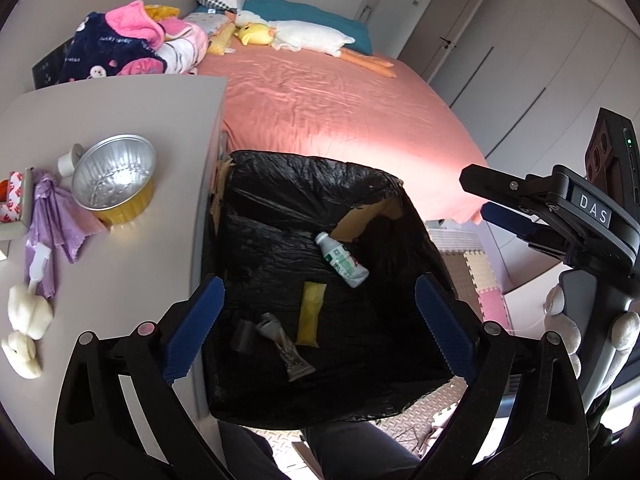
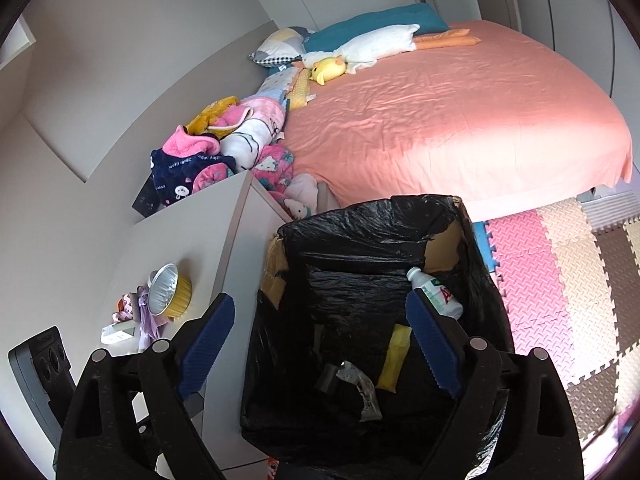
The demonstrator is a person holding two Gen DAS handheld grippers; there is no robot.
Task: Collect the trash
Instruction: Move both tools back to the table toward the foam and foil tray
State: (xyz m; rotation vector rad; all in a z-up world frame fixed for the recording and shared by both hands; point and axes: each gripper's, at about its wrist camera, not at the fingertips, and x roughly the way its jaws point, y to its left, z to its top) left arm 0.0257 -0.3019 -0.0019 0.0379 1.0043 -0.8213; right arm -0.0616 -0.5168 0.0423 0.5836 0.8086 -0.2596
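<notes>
Beside the bed (image 1: 340, 104), between it and a grey table (image 1: 120, 112): one cardboard bin (image 1: 360, 216) lined with a black bag (image 1: 304, 184), open at the top. Contents, lying on the bag's floor: white bottle (image 1: 342, 259) with green and red label, tilted against the far right side; yellow packet (image 1: 310, 314), near the middle; crumpled silver wrapper (image 1: 286, 350), just left of the packet; small dark piece (image 1: 242, 334), beside the wrapper. Left gripper (image 1: 318, 330): over the bin, blue fingers (image 1: 194, 330) spread wide, nothing between them. Right gripper (image 2: 320, 338): likewise over the bin, fingers (image 2: 206, 344) spread wide, holding nothing; seen from the left wrist it stands at the right, gripped by a gloved hand (image 1: 576, 328). On the table: foil bowl (image 1: 116, 178) with gold outside, upright; purple cloth (image 1: 50, 216) touching its left side; small white cap (image 1: 70, 160) behind it; white clip-like item (image 1: 26, 324) near the front edge. On the bed: plush goose (image 1: 304, 36), yellow plush (image 1: 256, 34), pillows, heaped blankets (image 1: 132, 44). Foam mats (image 2: 560, 280) cover the floor.
</notes>
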